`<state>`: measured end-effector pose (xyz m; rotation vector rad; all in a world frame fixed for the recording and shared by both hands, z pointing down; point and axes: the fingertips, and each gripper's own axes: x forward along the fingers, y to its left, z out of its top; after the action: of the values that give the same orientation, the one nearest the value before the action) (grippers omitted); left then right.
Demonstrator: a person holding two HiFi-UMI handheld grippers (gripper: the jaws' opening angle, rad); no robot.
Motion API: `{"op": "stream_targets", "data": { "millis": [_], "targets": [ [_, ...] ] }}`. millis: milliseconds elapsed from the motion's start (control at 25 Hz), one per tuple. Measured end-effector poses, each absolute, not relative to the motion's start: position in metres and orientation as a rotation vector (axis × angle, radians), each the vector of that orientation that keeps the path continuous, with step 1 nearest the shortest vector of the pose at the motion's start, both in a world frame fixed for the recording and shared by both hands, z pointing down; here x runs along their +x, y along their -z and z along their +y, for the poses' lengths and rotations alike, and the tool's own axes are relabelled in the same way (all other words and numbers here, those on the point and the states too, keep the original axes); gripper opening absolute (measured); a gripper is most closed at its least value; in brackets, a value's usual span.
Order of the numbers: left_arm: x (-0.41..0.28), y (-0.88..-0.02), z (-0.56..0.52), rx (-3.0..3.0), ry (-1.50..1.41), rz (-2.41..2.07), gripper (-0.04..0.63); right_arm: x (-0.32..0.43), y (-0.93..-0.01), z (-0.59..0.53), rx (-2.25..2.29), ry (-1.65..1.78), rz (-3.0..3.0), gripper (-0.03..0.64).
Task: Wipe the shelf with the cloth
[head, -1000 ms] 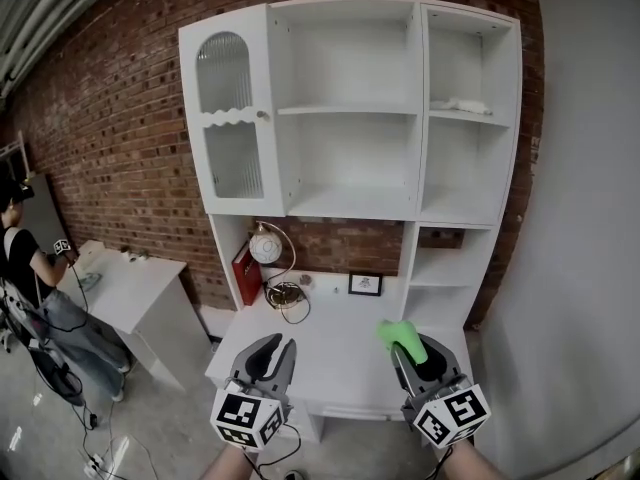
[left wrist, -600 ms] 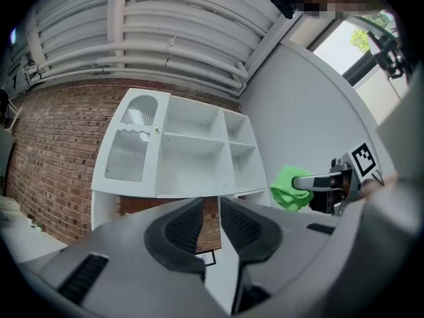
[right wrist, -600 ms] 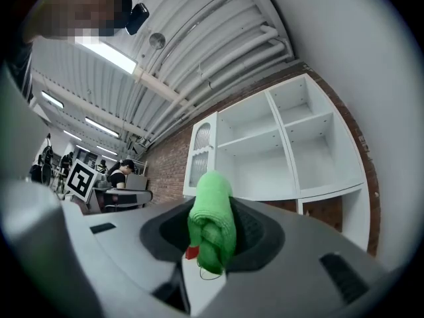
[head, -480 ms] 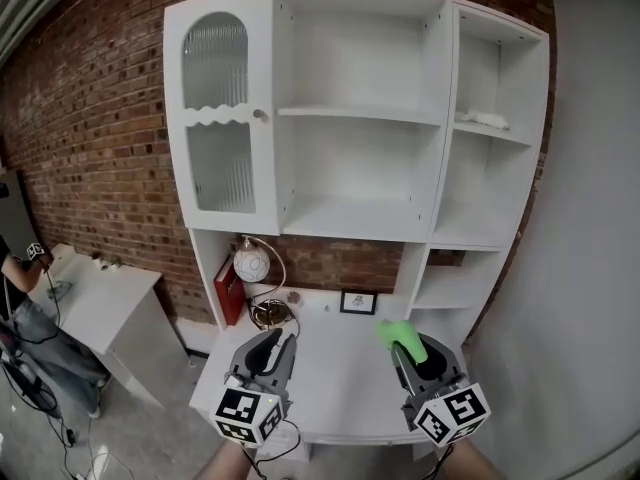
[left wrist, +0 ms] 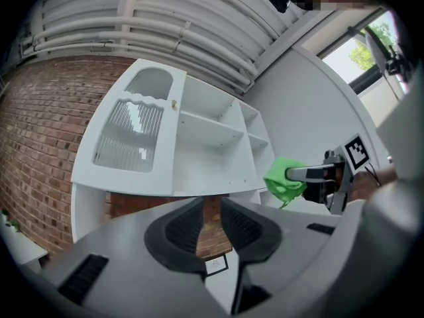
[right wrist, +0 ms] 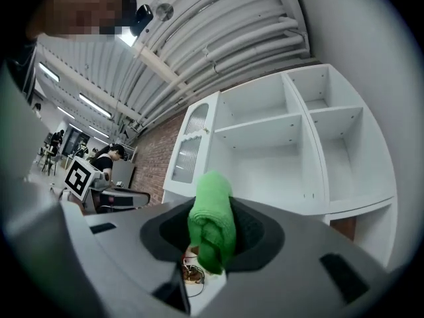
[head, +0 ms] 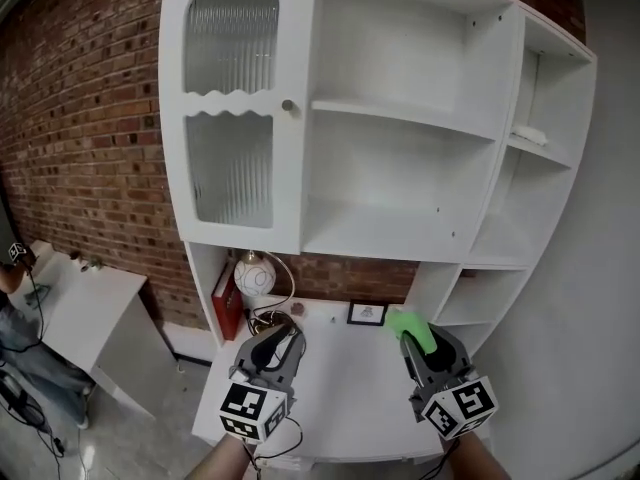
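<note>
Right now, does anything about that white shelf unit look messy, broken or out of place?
Nothing looks broken or spilled. The one stray thing is a small white crumpled object lying alone on the right-hand upper shelf; I cannot tell what it is. The green cloth sits clamped in the right gripper.

A bright green cloth (head: 408,323) stands out against the white shelf (head: 400,233) and red-brown brick wall (head: 90,138).
</note>
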<state>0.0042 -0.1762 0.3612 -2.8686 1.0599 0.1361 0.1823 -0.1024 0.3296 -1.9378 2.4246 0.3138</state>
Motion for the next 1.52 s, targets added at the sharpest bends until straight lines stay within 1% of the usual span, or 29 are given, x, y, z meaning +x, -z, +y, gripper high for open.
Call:
{"op": "stream_targets", "data": {
  "millis": [480,800,960,1200,1520],
  "targets": [
    [0.011,-0.355,-0.224,-2.815,-0.112,1.128,0.08,0.218,-0.284,-0.189,-1.905,-0.47,2.517,0.118],
    [0.022,-0.343,-0.232,-2.675,-0.035,1.227,0.08,0.236,-0.254,-0.254,-1.839,-0.764,2.747,0.12],
    [0.008,-0.352,-0.242,-2.652,-0.008,1.285,0.08,0.229,-0.245,-0.296,-1.804,-0.874,2.836,0.12],
    [-0.02,-0.343,-0.269,-2.622,0.006,1.302,0.08,0.217,-0.249,-0.367,-1.833,-0.996,2.964,0.12],
    [-0.084,-0.359,-0.29,-2.61,0.025,1.437,0.08,0.188,-0.257,-0.45,-1.875,-0.967,3.068,0.121]
  ]
}}
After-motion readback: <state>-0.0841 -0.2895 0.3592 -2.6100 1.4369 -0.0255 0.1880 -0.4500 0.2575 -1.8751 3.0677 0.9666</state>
